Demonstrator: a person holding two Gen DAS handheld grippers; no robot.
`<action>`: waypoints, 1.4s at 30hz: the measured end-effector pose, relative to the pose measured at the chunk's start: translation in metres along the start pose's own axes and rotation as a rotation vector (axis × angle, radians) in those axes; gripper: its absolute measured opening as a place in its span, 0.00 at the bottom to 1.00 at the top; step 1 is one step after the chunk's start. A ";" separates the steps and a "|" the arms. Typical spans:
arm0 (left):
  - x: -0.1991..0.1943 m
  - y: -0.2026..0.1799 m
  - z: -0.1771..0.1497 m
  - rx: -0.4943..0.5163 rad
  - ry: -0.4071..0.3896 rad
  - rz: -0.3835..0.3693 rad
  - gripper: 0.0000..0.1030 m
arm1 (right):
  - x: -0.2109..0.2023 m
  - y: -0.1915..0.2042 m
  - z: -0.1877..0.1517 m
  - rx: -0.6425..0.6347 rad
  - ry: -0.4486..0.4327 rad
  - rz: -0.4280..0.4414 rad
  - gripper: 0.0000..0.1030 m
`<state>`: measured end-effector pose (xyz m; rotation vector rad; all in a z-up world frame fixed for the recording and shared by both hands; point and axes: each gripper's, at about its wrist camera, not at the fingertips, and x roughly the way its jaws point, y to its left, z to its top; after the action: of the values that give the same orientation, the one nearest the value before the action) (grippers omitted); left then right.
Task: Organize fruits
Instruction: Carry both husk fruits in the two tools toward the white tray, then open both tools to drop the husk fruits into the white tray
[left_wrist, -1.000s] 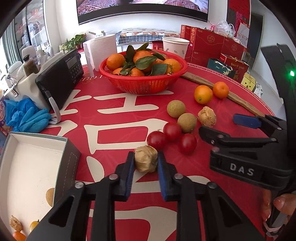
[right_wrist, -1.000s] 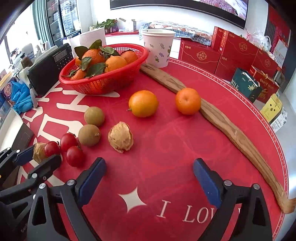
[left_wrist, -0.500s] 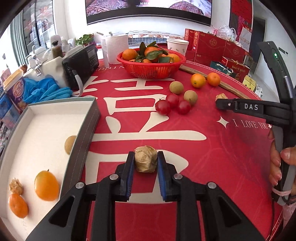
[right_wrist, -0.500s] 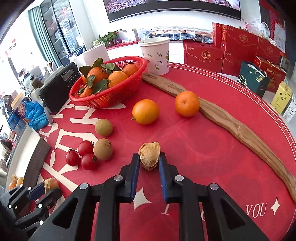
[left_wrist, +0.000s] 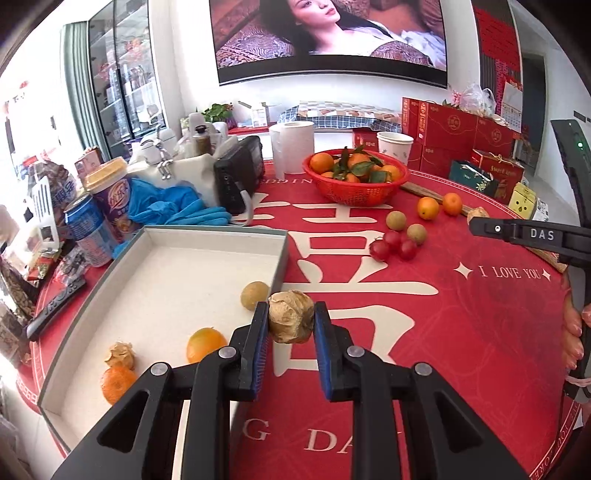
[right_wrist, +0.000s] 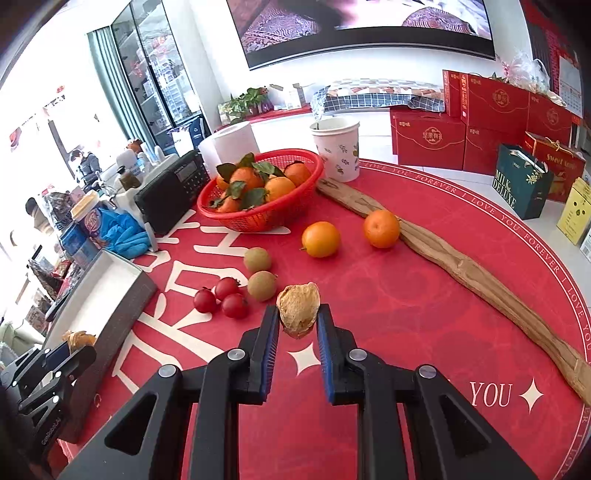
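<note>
My left gripper is shut on a tan papery husk fruit, held above the right edge of the white-lined box. The box holds two oranges, a longan and another husk fruit. My right gripper is shut on a second husk fruit, lifted over the red tablecloth. Three cherry tomatoes, two longans and two oranges lie loose on the cloth.
A red basket of leafy oranges stands at the back, with a paper cup, paper roll and black radio. A long wooden piece lies at the right. Blue gloves and cans crowd the left.
My left gripper has carried its husk fruit left and up, over the box edge. My right gripper has lifted its husk fruit off the cloth.
</note>
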<state>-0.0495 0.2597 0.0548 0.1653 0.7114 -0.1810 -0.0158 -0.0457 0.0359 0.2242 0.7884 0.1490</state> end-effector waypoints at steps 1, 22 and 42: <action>-0.001 0.006 -0.002 -0.010 0.002 0.015 0.25 | -0.001 0.005 0.000 -0.006 -0.002 0.012 0.21; 0.012 0.080 -0.061 -0.194 0.143 0.086 0.25 | 0.040 0.175 -0.018 -0.250 0.098 0.293 0.21; 0.009 0.082 -0.057 -0.194 0.124 0.108 0.62 | 0.081 0.207 -0.020 -0.234 0.207 0.409 0.46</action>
<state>-0.0609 0.3507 0.0139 0.0298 0.8368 0.0023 0.0159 0.1743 0.0193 0.1469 0.9154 0.6558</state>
